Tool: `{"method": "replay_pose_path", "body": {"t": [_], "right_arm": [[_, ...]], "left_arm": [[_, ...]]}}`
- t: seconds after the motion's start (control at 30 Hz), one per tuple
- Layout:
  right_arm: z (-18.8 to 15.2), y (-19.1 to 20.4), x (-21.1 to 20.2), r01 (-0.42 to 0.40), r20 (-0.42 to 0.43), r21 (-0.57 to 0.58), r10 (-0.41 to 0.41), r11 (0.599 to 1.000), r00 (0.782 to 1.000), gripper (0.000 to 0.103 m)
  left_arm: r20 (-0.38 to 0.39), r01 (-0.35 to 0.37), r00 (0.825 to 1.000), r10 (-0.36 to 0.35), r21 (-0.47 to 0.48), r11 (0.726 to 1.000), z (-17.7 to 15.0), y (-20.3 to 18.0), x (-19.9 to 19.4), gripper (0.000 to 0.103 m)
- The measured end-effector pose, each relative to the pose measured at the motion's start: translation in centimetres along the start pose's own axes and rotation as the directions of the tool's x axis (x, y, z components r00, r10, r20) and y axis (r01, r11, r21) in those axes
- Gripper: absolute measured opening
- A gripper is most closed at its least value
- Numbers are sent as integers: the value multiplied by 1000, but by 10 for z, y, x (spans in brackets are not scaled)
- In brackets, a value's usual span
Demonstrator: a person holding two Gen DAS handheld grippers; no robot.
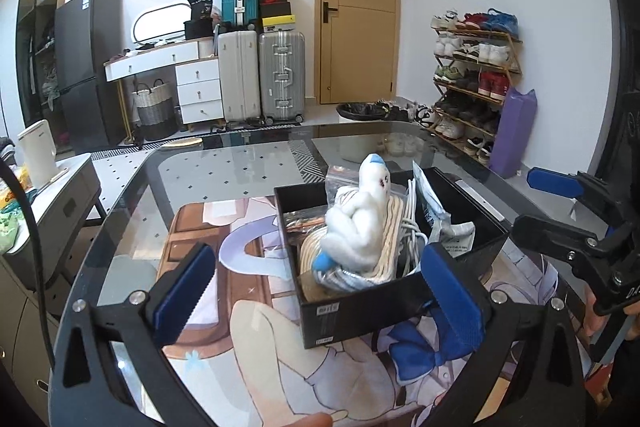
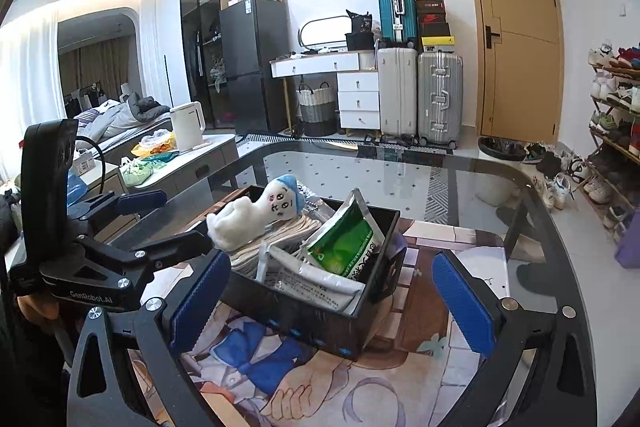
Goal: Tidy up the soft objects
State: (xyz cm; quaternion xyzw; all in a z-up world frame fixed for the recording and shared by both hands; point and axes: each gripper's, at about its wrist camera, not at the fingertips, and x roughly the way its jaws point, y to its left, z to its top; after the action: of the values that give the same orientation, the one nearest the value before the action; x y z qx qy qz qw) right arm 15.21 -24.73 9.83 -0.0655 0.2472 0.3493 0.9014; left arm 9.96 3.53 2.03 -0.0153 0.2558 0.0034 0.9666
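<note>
A black open box stands on a printed mat on the glass table. In it a white plush doll with a blue cap lies on top of coiled cream rope and white cable. A green and silver packet leans in the box's right part. My left gripper is open and empty, its pads either side of the box's near wall. My right gripper is open and empty, just in front of the box. Each gripper also shows in the other's view, the right one and the left one.
The glass table's rim curves around the printed mat. A side cabinet with a white kettle stands to the left. Suitcases, a door, a bin and a shoe rack are beyond the table.
</note>
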Motion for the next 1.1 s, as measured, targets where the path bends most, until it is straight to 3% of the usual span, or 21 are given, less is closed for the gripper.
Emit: {"method": "replay_pose_path", "body": {"t": [0.37,0.7,1.1], "right_arm": [[-15,5,-1,-14,11,-10,14,1000,1000,102],[-21,8,4,-38,27,-6,38,999,999,102],[-22,7,-1,-38,56,-4,38,999,998,102]], "left_arm": [[31,-55,998,56,-20,998,-16,4,3,103],[40,-46,998,49,-67,997,-19,13,2,103],[55,-50,997,53,-52,997,-19,8,-1,103]]}}
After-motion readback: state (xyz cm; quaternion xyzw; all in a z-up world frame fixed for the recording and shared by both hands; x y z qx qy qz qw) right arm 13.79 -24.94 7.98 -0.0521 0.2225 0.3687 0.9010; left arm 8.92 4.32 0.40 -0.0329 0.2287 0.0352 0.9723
